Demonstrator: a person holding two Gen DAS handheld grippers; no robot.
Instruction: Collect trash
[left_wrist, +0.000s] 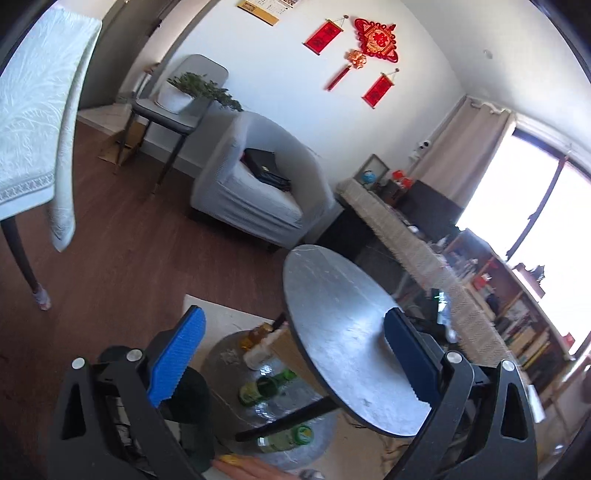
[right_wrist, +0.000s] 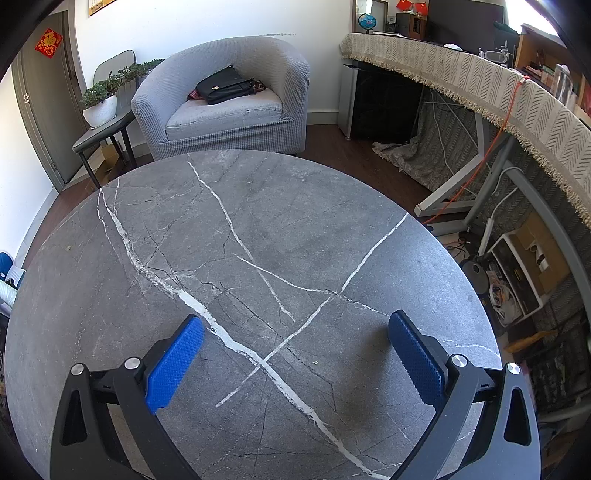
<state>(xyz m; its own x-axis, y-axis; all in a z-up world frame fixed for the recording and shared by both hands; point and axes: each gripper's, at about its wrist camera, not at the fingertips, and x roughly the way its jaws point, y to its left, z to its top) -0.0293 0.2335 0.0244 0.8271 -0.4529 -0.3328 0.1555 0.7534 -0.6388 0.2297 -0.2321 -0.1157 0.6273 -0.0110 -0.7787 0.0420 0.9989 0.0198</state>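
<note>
left gripper (left_wrist: 291, 354): my jaws are wide apart with nothing between them. it hangs tilted beside the round table (left_wrist: 343, 332).
right gripper (right_wrist: 295, 354): my jaws are wide apart too, holding nothing, right above the gray table top (right_wrist: 258, 240).
trash: i see green bottles (left_wrist: 264, 387) and a white bottle (left_wrist: 258, 354) lying on a low round shelf (left_wrist: 229, 354) under the table. one more green bottle (left_wrist: 295, 435) lies near the table leg.
behind: a gray armchair (right_wrist: 221, 96) with a black bag (right_wrist: 225, 86) on its seat.
</note>
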